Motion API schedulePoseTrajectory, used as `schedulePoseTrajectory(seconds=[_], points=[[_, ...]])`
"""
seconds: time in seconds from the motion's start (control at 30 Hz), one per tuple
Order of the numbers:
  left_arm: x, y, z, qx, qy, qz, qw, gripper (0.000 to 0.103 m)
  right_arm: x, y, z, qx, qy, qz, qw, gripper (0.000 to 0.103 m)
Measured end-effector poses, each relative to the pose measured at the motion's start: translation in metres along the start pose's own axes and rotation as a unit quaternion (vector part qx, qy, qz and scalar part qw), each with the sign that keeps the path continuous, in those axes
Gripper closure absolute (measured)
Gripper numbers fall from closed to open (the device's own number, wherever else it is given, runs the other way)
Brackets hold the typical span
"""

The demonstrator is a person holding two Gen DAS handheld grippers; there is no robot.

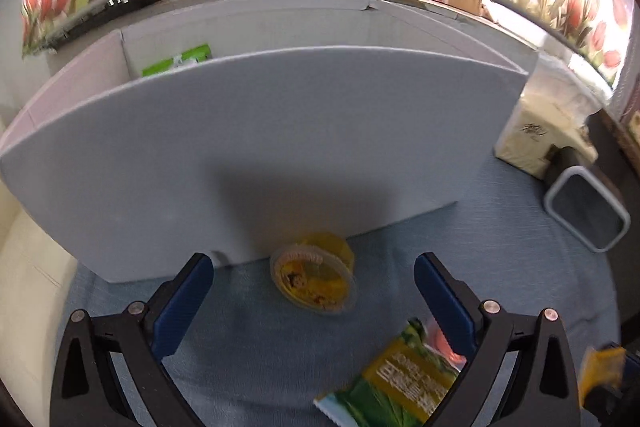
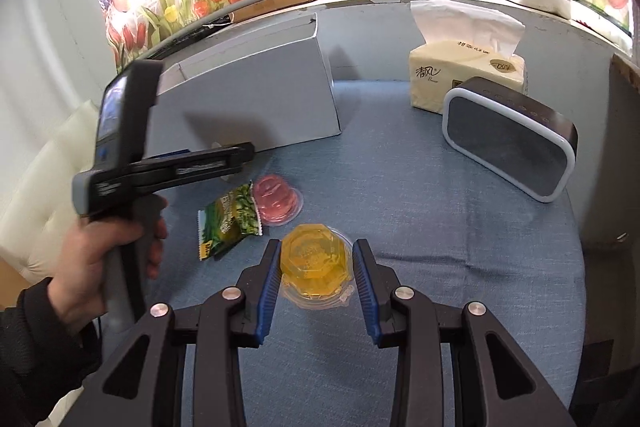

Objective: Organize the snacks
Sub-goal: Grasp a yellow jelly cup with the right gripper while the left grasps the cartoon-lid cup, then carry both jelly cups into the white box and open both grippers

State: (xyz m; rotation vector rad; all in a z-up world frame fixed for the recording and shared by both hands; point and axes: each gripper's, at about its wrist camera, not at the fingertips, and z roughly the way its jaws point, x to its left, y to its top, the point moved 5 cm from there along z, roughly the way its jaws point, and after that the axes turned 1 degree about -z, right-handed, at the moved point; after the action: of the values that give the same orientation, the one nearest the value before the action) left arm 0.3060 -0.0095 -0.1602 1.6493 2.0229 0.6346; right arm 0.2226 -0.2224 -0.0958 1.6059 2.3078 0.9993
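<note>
Yellow jelly cup (image 2: 316, 263) clamped in the right gripper (image 2: 316, 281).

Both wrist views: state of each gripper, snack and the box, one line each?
Right gripper: shut on yellow jelly cup.
Left gripper: open, holding nothing.
Second yellow jelly cup: on its side by the box, between the open fingers, untouched.
Pink jelly cup: upside down on the cloth.
Green snack packet: lying flat, sealed.
Grey box: open top, green packet inside.
</note>
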Motion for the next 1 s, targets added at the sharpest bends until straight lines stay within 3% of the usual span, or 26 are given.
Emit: schedulePoseTrajectory(seconds=[0.03, 0.1, 0.23, 0.33, 0.6, 0.8, 1.0], points=[[-0.003, 0.0, 0.003, 0.003, 0.007, 0.007, 0.9999, 0.005, 0.001, -0.001, -0.001, 0.0, 0.002, 0.0, 1.0, 0.064], [-0.006, -0.002, 0.01, 0.02, 0.02, 0.017, 0.9995, 0.029, 0.002, -0.003, -0.002, 0.0, 0.005, 0.0, 1.0, 0.064], [-0.007, -0.004, 0.021, 0.036, 0.021, 0.011, 0.9991, 0.038, 0.002, -0.005, -0.006, -0.004, 0.012, 0.004, 1.0, 0.064], [-0.005, -0.004, 0.019, 0.031, 0.017, 0.003, 0.9994, 0.053, 0.001, -0.007, -0.009, -0.006, 0.015, 0.006, 1.0, 0.064], [0.004, -0.006, 0.005, 0.024, -0.014, 0.002, 0.9996, 0.054, 0.0, -0.011, -0.007, -0.007, 0.019, 0.013, 1.0, 0.064], [0.01, -0.011, -0.046, -0.004, -0.043, 0.013, 0.999, 0.054, 0.012, -0.003, -0.009, -0.013, 0.03, 0.005, 0.999, 0.064], [0.026, 0.003, -0.106, -0.028, -0.085, 0.043, 0.9951, 0.054, 0.031, 0.028, -0.013, -0.031, 0.044, -0.009, 0.998, 0.064]])
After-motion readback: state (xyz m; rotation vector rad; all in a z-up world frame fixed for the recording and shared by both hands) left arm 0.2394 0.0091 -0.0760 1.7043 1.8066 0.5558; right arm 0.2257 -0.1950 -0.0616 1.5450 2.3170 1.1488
